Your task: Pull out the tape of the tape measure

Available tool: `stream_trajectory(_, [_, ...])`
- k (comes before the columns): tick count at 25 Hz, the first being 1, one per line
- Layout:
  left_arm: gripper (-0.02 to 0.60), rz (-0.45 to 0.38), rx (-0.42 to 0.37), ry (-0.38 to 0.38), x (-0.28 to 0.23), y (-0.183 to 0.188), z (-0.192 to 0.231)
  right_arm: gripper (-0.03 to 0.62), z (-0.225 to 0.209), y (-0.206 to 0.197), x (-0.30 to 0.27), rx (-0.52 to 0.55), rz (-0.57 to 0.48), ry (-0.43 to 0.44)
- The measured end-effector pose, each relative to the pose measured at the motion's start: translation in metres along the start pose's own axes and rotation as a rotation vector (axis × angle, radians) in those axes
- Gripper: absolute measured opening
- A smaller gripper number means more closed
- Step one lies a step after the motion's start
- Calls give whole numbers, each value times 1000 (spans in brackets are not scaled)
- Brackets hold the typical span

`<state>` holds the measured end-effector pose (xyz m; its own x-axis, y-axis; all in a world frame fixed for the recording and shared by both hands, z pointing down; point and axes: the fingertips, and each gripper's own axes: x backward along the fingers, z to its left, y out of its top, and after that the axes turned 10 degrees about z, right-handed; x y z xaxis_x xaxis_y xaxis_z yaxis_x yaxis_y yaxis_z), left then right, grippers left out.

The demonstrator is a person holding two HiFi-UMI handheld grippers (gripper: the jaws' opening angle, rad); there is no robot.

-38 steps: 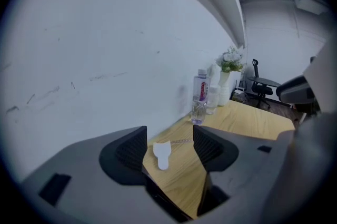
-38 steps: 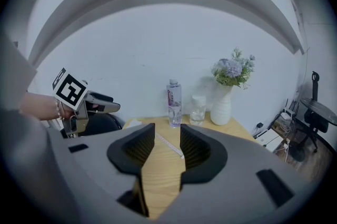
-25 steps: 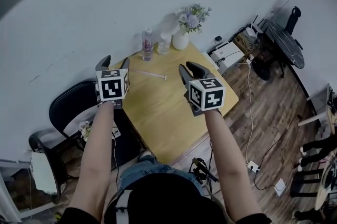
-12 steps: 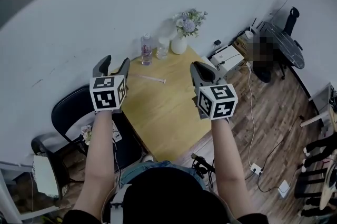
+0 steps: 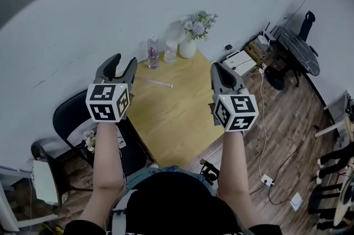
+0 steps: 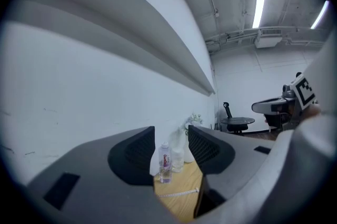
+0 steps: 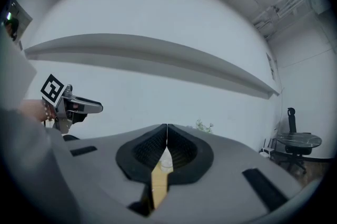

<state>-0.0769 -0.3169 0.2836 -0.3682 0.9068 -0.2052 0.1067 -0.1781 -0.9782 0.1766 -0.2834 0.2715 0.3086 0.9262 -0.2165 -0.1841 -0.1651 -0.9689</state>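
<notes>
A thin pale tape strip [image 5: 155, 82] lies flat on the wooden table [image 5: 166, 115], near its far left corner; it also shows low in the left gripper view as the tape strip [image 6: 177, 194]. Both grippers hang high above the table, well clear of the tape. My left gripper [image 5: 123, 65] is over the table's left edge, its jaws apart and closing with nothing between them [image 6: 171, 146]. My right gripper [image 5: 222, 72] is over the table's right edge, jaws shut and empty [image 7: 166, 137].
A water bottle [image 5: 152, 52], a glass [image 5: 169, 51] and a white vase of flowers [image 5: 191, 40] stand at the table's far edge by the wall. A black chair [image 5: 72, 115] is to the left. A white box [image 5: 239, 61], cables and a round black table [image 5: 301, 46] stand on the right.
The two grippers have drifted apart, the left one leftward and the right one rightward and nearer to me. The right jaws have closed from partly open to shut.
</notes>
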Motion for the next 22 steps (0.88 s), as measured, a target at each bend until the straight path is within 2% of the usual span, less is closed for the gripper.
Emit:
stream_trajectory(6, [104,-130,-47,-19,14,22,-15,15,-6,12,15,-34,-45,16])
stream_trajectory(8, [22,-157,-52,-23,17,27,-19,15,-6,17,18,-15,-50,9])
stream_trajectory(15, [12,-187,-88,-29,28,40,-25,15,-4,26,29,72,-97,-43])
stream_trajectory(22, [12,-207,-122,-26,35,47,-25,14,1,25,32,78,-127,-55])
